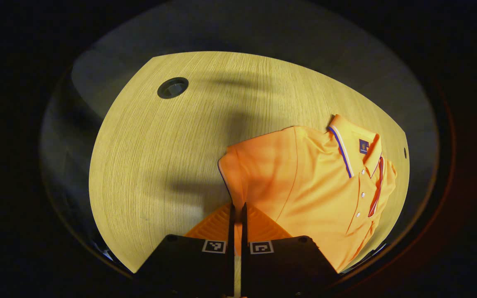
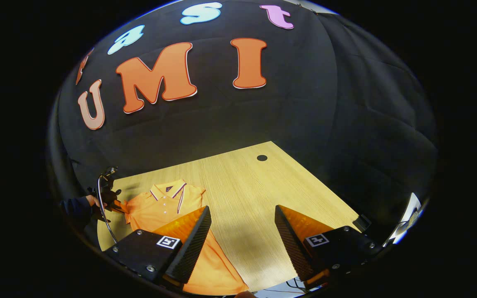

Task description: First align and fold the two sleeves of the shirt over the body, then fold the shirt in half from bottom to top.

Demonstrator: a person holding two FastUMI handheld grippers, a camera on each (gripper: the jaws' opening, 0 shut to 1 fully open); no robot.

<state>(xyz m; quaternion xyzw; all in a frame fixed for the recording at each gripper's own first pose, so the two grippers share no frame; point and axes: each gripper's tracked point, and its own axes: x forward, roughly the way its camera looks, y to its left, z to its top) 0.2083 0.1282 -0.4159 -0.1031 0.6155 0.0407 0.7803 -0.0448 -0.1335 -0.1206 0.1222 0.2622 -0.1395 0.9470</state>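
Observation:
An orange polo shirt lies front up on the wooden table, its striped collar toward the right of the left gripper view. My left gripper is shut on the edge of the shirt's near sleeve. In the right gripper view the shirt lies at the left, and a hand holds the left gripper at its sleeve. My right gripper stands open above the table, just right of the shirt's lower part, holding nothing.
A round cable hole sits in the tabletop far from the shirt, also seen as the cable hole near the back edge. The booth's black cloth wall stands behind the table. Cables hang by the front edge.

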